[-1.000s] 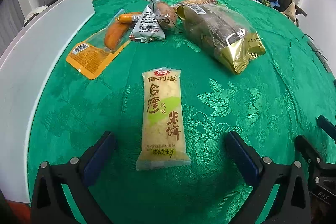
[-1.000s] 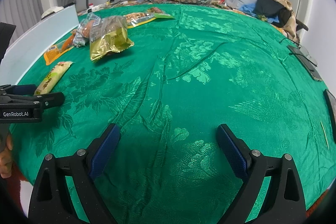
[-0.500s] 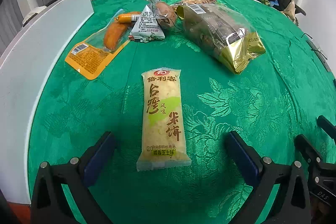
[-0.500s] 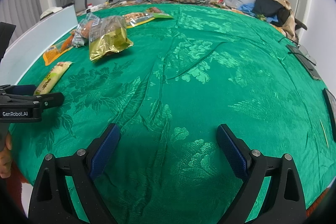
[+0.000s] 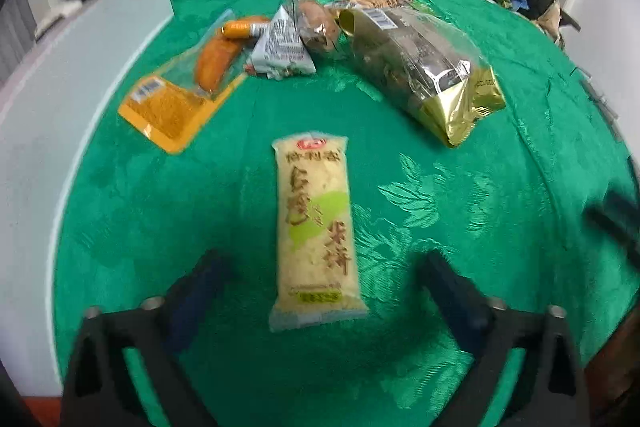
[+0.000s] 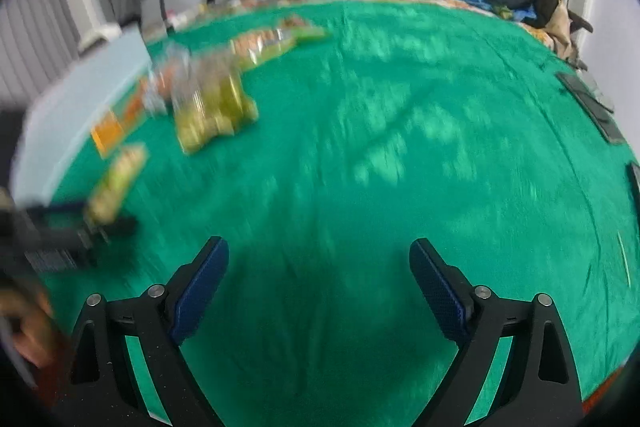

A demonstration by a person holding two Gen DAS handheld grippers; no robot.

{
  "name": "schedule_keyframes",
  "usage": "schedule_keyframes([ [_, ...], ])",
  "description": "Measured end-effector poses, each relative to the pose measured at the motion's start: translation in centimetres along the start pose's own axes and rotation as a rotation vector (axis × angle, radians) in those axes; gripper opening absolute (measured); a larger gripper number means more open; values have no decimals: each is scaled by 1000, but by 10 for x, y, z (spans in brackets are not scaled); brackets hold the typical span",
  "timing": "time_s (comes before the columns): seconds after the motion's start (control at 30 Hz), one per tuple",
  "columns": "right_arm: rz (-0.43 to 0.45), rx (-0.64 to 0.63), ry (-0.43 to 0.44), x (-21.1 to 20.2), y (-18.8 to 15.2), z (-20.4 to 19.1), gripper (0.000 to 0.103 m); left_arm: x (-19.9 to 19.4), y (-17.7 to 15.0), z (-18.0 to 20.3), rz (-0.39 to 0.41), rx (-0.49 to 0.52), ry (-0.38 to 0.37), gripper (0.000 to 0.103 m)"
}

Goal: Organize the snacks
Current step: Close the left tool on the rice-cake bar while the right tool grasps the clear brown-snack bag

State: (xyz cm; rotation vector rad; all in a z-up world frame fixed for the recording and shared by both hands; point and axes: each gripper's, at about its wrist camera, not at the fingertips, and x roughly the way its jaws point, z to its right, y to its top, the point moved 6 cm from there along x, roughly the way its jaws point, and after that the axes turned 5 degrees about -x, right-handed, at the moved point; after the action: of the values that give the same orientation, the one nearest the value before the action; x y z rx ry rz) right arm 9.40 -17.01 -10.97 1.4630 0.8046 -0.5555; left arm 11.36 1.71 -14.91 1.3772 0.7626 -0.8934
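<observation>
Blue-padded, the left gripper (image 5: 320,291) is closing its jaws either side of the pale rice-cracker packet (image 5: 316,227) without touching it, near the green cloth's (image 5: 460,207) front edge. Beyond are lying an orange sausage pack (image 5: 180,103), a triangular pouch (image 5: 282,47) and a gold bag (image 5: 424,67) toward the far edge, nothing blocking; the right gripper (image 6: 318,283) is hanging spread and empty.

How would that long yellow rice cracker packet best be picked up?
Probably across its narrow width near the lower end, from above. The rice cracker packet lies flat and lengthwise between the left tool, whose jaws have just been closing, not yet touching it.
</observation>
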Motion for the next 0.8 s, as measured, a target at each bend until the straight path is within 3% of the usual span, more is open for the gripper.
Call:
schedule_keyframes([
  [0.03, 8, -11, 2, -1, 13, -2, 94, -2, 2, 2, 17, 18, -16, 68],
  [0.07, 12, -36, 11, -1, 33, -8, 94, -5, 3, 3, 29, 27, -16, 44],
  [0.1, 10, -60, 21, 2, 47, -15, 94, -6, 5, 2, 33, 28, -18, 31],
  [0.27, -131, -218, 95, 52, 105, -68, 94, -13, 1, -18, 35, -53, -141, 30],
  [0.43, -236, -287, 32, 104, 119, -94, 91, -28, -11, -55, 66, -138, -230, 30],
  [0.47, -244, -280, 44, 110, 120, -97, 86, -34, -11, -64, 79, -167, -256, 30],
  [0.5, -248, -274, 41, 111, 118, -96, 60, -38, -10, -70, 89, -186, -273, 30],
  [0.63, -259, -175, 81, 97, 113, -79, 58, -61, -4, -82, 128, -245, -325, 30],
  [0.8, -147, -44, 174, 35, 121, -62, 58, -106, 9, -96, 198, -286, -372, 30],
])
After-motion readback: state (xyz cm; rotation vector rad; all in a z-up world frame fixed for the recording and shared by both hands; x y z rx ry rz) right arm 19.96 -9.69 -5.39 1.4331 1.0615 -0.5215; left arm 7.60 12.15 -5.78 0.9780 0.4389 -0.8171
